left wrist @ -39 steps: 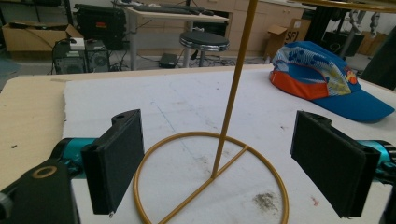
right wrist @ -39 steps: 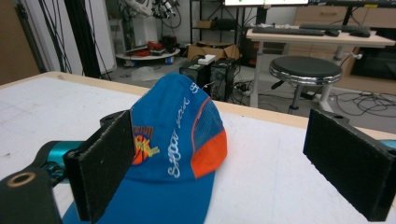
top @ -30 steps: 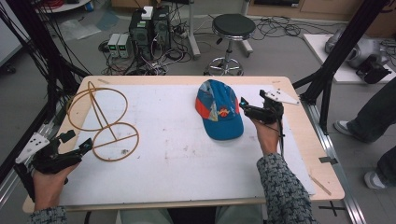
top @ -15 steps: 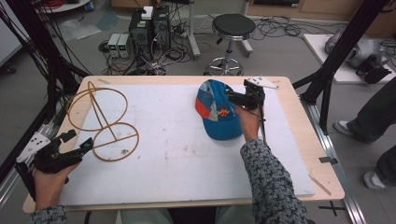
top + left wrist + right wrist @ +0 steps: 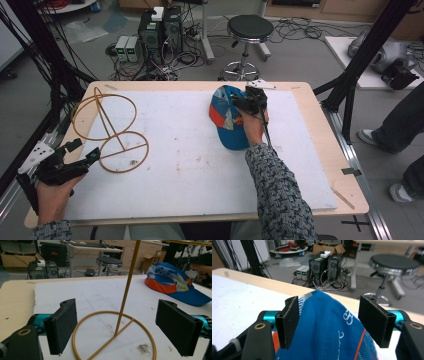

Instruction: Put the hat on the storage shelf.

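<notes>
The cap (image 5: pixel 231 120) on the right is soft cloth, blue with orange panels. The stand (image 5: pixel 107 135) on the left looks like thin, smooth, gold-coloured metal wire. The counter (image 5: pixel 320 130) is pale wood under a matt, scuffed white sheet (image 5: pixel 190 165). Black jaws look matt and rough-padded.

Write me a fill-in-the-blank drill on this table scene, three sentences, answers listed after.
1. The right gripper has its open jaws on either side of the crown of the blue ____ .
2. The left gripper is open at the round base of the ____-coloured wire stand.
3. In the high view, the stand is at the ____ end of the white table mat.

Missing words: cap; gold; left
</notes>
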Tool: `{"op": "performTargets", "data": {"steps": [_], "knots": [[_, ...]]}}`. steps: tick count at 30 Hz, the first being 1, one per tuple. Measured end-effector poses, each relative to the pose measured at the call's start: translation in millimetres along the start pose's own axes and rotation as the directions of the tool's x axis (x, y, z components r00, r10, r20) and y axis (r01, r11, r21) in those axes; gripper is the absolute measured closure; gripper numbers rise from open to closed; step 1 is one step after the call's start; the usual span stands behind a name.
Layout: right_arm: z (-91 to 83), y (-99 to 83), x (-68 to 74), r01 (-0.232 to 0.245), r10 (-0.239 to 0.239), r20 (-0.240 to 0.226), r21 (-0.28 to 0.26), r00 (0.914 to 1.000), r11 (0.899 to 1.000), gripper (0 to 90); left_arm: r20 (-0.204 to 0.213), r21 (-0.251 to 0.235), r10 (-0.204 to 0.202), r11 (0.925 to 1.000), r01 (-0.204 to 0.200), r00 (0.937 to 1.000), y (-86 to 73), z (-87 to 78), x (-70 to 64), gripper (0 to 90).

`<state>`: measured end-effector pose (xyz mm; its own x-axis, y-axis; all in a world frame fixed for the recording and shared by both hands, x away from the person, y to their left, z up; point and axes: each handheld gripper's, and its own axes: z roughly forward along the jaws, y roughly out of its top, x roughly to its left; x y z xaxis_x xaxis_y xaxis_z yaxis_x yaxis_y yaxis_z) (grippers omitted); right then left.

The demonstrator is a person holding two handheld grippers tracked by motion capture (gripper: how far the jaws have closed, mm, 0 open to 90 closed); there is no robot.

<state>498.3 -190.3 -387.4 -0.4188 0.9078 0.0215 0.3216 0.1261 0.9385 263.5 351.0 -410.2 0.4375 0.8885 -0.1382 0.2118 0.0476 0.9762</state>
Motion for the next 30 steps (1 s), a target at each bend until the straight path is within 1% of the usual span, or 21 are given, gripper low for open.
{"op": "performTargets", "data": {"steps": [1, 3, 4, 6, 9, 10, 13, 14, 15, 17, 18, 21, 25, 29, 30], "knots": [[1.5, -1.6, -1.0, -0.011, 0.011, 0.003, 0.013, 0.9999, 1.000, 35.3, 0.000, 0.003, 0.001, 1.0000, -0.001, 1.0000, -0.3, 0.3, 0.2, 17.8], [4.0, -4.0, -3.0, -0.008, 0.008, 0.008, 0.028, 0.9999, 1.000, 36.6, 0.000, 0.004, 0.002, 1.0000, -0.002, 1.0000, -0.8, 0.5, 0.4, 17.8], [5.6, -5.3, -4.2, -0.006, 0.006, 0.003, 0.028, 1.0000, 1.000, 38.3, -0.002, 0.004, 0.001, 1.0000, -0.001, 1.0000, -0.8, 0.3, 0.6, 17.8], [6.3, -5.7, -3.3, -0.011, 0.011, -0.003, 0.029, 0.9999, 1.000, 38.6, -0.003, 0.002, -0.001, 1.0000, 0.001, 1.0000, -0.7, 0.1, 0.9, 17.9], [8.9, -7.3, -0.2, 0.004, -0.004, -0.008, 0.034, 1.0000, 0.999, 39.7, -0.001, 0.003, 0.000, 1.0000, 0.000, 1.0000, -0.9, 0.6, 0.9, 17.8], [10.9, -8.6, 1.3, 0.007, -0.007, -0.011, 0.040, 0.9999, 0.999, 42.3, -0.002, 0.005, 0.002, 1.0000, -0.002, 1.0000, -0.9, 0.8, 0.6, 17.8], [12.4, -9.5, 0.5, 0.016, -0.016, -0.006, 0.046, 0.9999, 0.999, 44.9, 0.002, 0.005, 0.002, 1.0000, -0.002, 1.0000, -0.9, 1.1, 0.4, 17.8], [12.4, -9.9, 0.4, 0.008, -0.008, -0.002, 0.058, 1.0000, 0.998, 46.6, 0.000, 0.007, 0.004, 1.0000, -0.004, 1.0000, -1.2, 1.1, 0.7, 17.9], [13.0, -10.4, -1.4, 0.016, -0.017, 0.003, 0.063, 0.9999, 0.998, 49.4, -0.002, 0.008, 0.003, 1.0000, -0.003, 1.0000, -1.4, 1.0, 0.8, 17.9], [12.7, -10.4, -2.4, 0.017, -0.017, 0.005, 0.069, 0.9998, 0.997, 53.8, -0.001, 0.008, 0.001, 1.0000, -0.001, 1.0000, -1.8, 1.2, 1.3, 17.9], [12.3, -10.0, -2.9, 0.014, -0.014, 0.004, 0.068, 0.9999, 0.998, 57.7, -0.002, 0.009, 0.001, 1.0000, -0.001, 1.0000, -1.9, 1.2, 1.3, 17.9], [12.3, -9.2, -2.9, 0.028, -0.028, -0.006, 0.064, 0.9996, 0.998, 66.5, 0.000, 0.010, 0.003, 0.9999, -0.003, 1.0000, -1.4, 1.3, 0.8, 17.8], [13.9, -9.2, -0.7, 0.043, -0.042, -0.016, 0.086, 0.9990, 0.995, 76.0, 0.002, 0.012, 0.005, 0.9999, -0.005, 1.0000, -1.3, 1.6, 0.5, 17.8], [14.2, -6.7, 0.2, 0.052, -0.051, -0.017, 0.103, 0.9986, 0.993, 88.4, -0.002, 0.010, 0.005, 0.9999, -0.005, 1.0000, -1.2, 0.7, 1.3, 17.9], [13.8, -5.8, 0.3, 0.056, -0.055, -0.015, 0.100, 0.9984, 0.993, 88.6, -0.002, 0.009, 0.004, 1.0000, -0.004, 1.0000, -1.0, 0.3, 1.6, 17.9]]}}
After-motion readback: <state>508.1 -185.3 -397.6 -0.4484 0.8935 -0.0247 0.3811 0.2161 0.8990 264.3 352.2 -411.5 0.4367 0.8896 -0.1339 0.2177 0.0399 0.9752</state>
